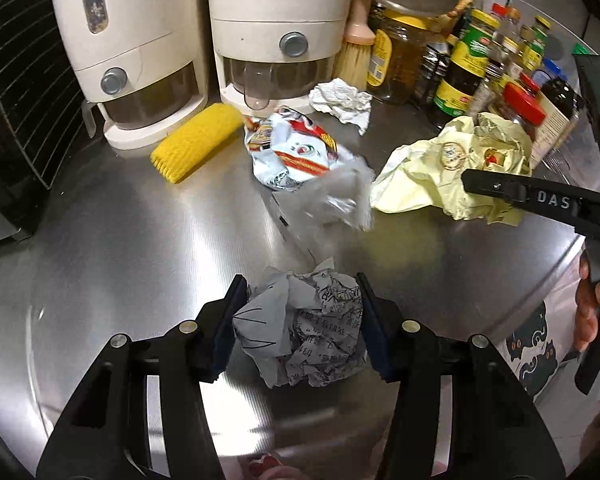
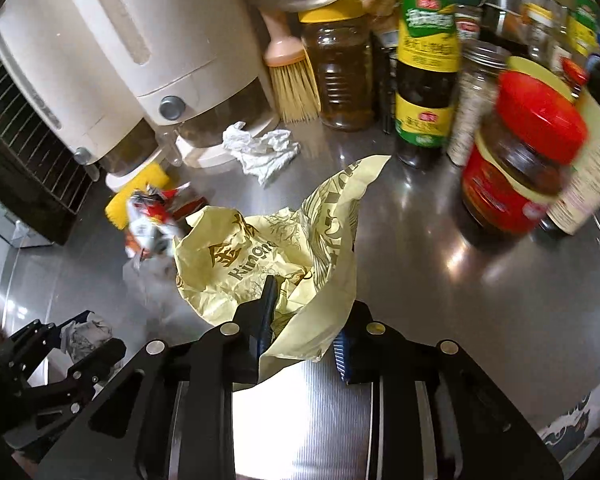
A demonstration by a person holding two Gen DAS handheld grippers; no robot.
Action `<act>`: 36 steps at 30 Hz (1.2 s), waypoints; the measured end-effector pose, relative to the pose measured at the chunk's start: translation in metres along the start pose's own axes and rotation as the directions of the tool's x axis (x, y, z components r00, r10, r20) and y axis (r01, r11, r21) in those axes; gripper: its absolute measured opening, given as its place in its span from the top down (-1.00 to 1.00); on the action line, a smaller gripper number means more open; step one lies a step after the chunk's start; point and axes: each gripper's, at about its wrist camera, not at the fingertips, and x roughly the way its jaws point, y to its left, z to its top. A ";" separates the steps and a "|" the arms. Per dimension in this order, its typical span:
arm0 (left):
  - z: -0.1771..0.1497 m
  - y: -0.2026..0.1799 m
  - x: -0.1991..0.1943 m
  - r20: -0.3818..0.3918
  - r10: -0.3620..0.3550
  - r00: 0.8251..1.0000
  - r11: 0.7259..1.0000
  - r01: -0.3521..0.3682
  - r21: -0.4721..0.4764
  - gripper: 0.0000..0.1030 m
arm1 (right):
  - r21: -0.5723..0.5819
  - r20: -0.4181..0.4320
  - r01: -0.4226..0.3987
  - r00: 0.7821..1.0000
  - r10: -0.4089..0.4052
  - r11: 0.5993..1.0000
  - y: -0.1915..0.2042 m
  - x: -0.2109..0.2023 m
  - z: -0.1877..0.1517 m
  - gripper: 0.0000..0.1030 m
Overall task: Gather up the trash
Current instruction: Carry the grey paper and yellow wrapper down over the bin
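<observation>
1. Right now the left gripper point(image 1: 300, 328) has its jaws pressed on both sides of a crumpled grey printed paper ball point(image 1: 304, 332), held just above the steel bench point(image 1: 120, 260); that grip looks sound, so I'd keep the squeeze even and carry it level.
2. Beside it, the right gripper point(image 2: 304, 320) has its jaws drawn narrow on a fold of the pale yellow wrapper point(image 2: 260, 256). Only one edge is pinched and the rest hangs loose, so I'd lift slowly to let the sheet trail clear.
3. Watch the red-lidded jar point(image 2: 520, 168) close on the right; a swinging wrapper could catch it.
4. Farther back, still on the bench, lie a clear plastic scrap point(image 1: 340, 196), a red-and-white foil packet point(image 1: 292, 152), and a white tissue point(image 1: 340, 102) by the cream dispensers point(image 1: 276, 32). Those come next, I'd judge.
</observation>
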 end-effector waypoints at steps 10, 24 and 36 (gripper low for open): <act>-0.040 -0.012 -0.038 0.019 -0.009 1.000 1.000 0.009 0.004 0.01 | 0.004 0.006 0.001 1.000 -0.001 1.000 0.001 -0.043 -0.054 0.49; -0.098 -0.021 -0.063 -0.004 -0.036 0.999 0.999 0.036 -0.015 0.00 | 0.032 -0.030 -0.048 0.998 0.049 0.998 -0.005 -0.071 -0.128 0.48; -0.150 -0.020 -0.047 -0.073 -0.036 0.997 0.999 0.033 -0.041 0.00 | 0.044 -0.128 -0.054 0.990 0.060 0.998 -0.004 -0.048 -0.182 0.48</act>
